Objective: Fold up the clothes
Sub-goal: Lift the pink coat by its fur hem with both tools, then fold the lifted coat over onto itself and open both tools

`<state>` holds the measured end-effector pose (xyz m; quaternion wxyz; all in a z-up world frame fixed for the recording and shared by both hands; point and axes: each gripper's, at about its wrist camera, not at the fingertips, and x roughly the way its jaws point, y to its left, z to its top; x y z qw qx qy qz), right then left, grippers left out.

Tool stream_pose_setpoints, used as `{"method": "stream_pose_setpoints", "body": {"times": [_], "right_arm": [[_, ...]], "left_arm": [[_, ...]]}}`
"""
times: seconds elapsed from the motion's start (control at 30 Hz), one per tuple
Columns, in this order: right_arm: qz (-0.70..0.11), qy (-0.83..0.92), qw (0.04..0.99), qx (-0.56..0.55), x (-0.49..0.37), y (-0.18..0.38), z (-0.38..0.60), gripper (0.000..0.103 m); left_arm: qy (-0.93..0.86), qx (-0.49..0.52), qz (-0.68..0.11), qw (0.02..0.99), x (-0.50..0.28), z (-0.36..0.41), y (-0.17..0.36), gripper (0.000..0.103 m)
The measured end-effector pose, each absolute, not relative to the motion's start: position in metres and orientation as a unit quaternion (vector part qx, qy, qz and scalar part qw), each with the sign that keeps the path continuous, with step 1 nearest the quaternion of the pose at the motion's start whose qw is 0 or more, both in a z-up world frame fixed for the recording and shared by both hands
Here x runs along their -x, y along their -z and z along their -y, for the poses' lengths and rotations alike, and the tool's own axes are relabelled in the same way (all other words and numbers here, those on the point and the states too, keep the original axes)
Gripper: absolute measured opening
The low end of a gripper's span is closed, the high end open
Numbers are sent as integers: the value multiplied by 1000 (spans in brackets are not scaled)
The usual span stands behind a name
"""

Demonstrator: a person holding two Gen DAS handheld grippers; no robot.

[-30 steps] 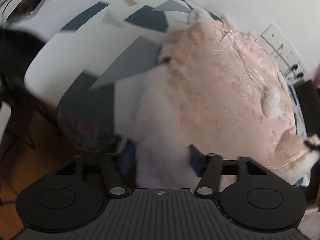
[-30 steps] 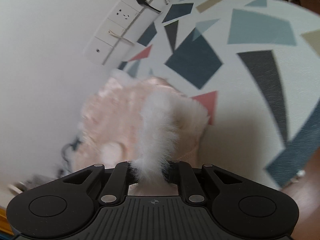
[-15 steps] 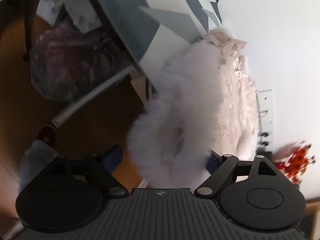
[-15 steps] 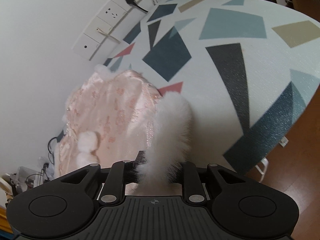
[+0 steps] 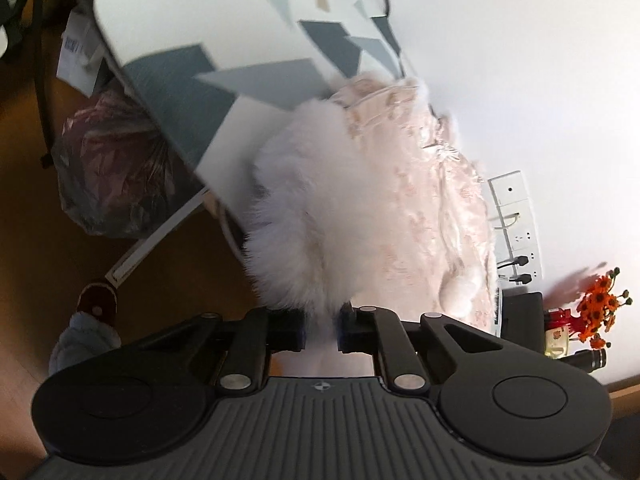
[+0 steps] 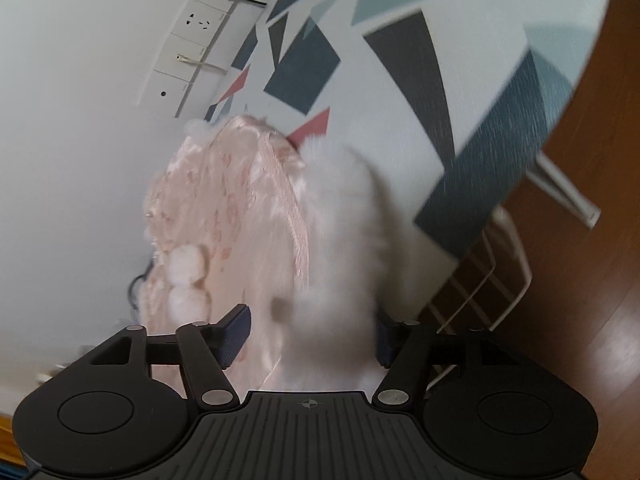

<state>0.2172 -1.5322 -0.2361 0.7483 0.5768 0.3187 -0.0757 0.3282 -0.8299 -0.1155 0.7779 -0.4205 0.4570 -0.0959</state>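
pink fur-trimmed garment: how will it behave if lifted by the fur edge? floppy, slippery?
Probably floppy: the garment lies in soft folds on the table, so it should sag. The pink cloth looks shiny, perhaps slippery. The left gripper is closing on the fluffy fur trim, which likely compresses; the pom-poms may swing.

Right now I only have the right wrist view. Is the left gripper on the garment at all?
Observer: Yes. The left gripper has the white fur trim between its jaws, and they are closing on it.
Operator: Anything below the table on that side?
Observer: A dark plastic bag lies under the table.
Operator: And along the wall?
Observer: Orange flowers stand near the wall sockets, beyond the pink garment.
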Motion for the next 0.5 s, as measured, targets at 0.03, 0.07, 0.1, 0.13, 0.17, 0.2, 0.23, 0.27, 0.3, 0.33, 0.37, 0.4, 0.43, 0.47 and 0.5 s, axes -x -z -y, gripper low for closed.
{"method": "stream_pose_setpoints", "body": {"times": [0.03, 0.07, 0.1, 0.13, 0.17, 0.2, 0.23, 0.27, 0.3, 0.33, 0.37, 0.4, 0.43, 0.47, 0.5], "right_arm": [[-317, 71, 745, -583, -217, 239, 1531, 59], [-314, 67, 742, -589, -217, 241, 1529, 60], [-312, 62, 738, -595, -216, 244, 1527, 59], [-310, 58, 735, -601, -216, 247, 1526, 56], [-311, 53, 730, -607, -217, 249, 1525, 45], [-315, 50, 725, -611, -219, 250, 1524, 36], [-321, 50, 720, -613, -220, 250, 1524, 17], [-327, 52, 717, -614, -220, 250, 1523, 15], [-322, 51, 716, -617, -218, 248, 1524, 14], [-314, 49, 716, -621, -215, 244, 1524, 13], [-307, 43, 717, -625, -212, 238, 1525, 12], [-302, 35, 716, -628, -209, 232, 1525, 12], [-297, 26, 714, -633, -206, 225, 1526, 11], [-291, 15, 714, -637, -204, 216, 1527, 11], [-284, 4, 714, -640, -201, 208, 1528, 11]], "left_arm": [[99, 417, -454, 781, -329, 831, 110, 13], [102, 413, -452, 784, -331, 833, 104, 13], [106, 410, -449, 786, -333, 834, 100, 13], [109, 409, -447, 789, -334, 835, 96, 13], [111, 406, -444, 791, -334, 836, 93, 13], [111, 404, -440, 794, -335, 837, 89, 12], [111, 403, -436, 797, -336, 837, 86, 12], [111, 403, -431, 800, -337, 838, 83, 11], [112, 405, -426, 801, -336, 838, 81, 11], [112, 410, -420, 802, -334, 837, 79, 11], [112, 414, -415, 802, -332, 835, 78, 11], [112, 421, -409, 802, -329, 833, 76, 11], [112, 431, -403, 800, -325, 831, 73, 11], [112, 440, -396, 798, -323, 830, 68, 11], [113, 449, -388, 797, -322, 830, 64, 11]]}}
